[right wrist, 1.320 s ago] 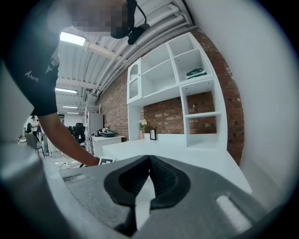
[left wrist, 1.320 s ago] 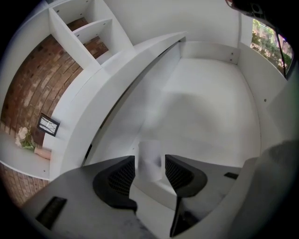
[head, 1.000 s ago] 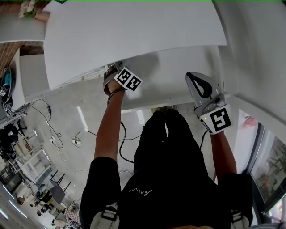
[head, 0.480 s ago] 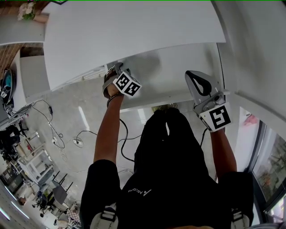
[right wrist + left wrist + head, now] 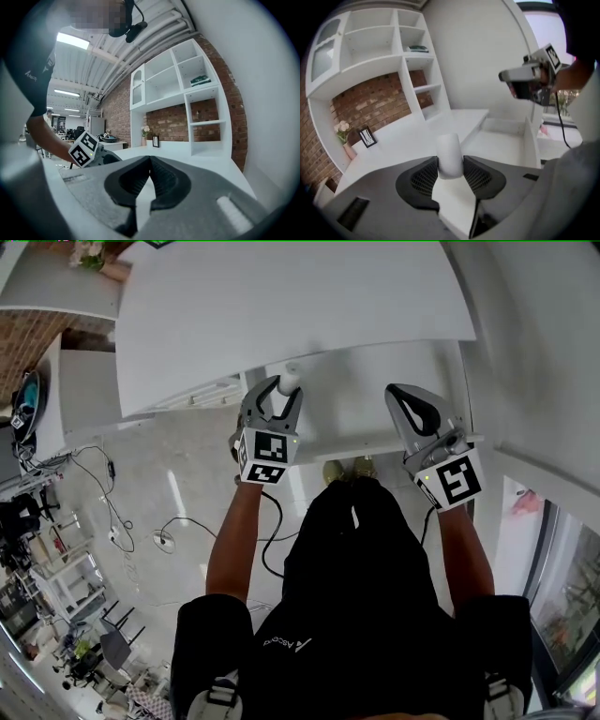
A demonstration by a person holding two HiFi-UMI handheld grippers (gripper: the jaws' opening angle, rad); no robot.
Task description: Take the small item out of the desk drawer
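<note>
The left claw [image 5: 284,387] is clamped on the item [image 5: 290,379] - a small white cylinder standing upright between the pads, its top poking out beyond the tips. The left gripper view shows the item [image 5: 450,152] squeezed from both sides, with the open drawer [image 5: 501,145] ahead of the claw and to its right, below it. The item looks clear of the drawer already.

To finish well, I would keep the squeeze steady and the claw level so the smooth cylinder does not slip or tip. I would then carry it straight back and up, away from the table [image 5: 281,306] edge just ahead of the tips, before setting it down.

The right claw [image 5: 405,395] is closed on nothing and hangs over the right side of the drawer - well apart from the left one.

A second ago the left claw was pushed deep into the drawer's left corner under the table edge, and no item showed. Now it is drawn back and turned, with the item in its grip. The right claw has barely shifted.
</note>
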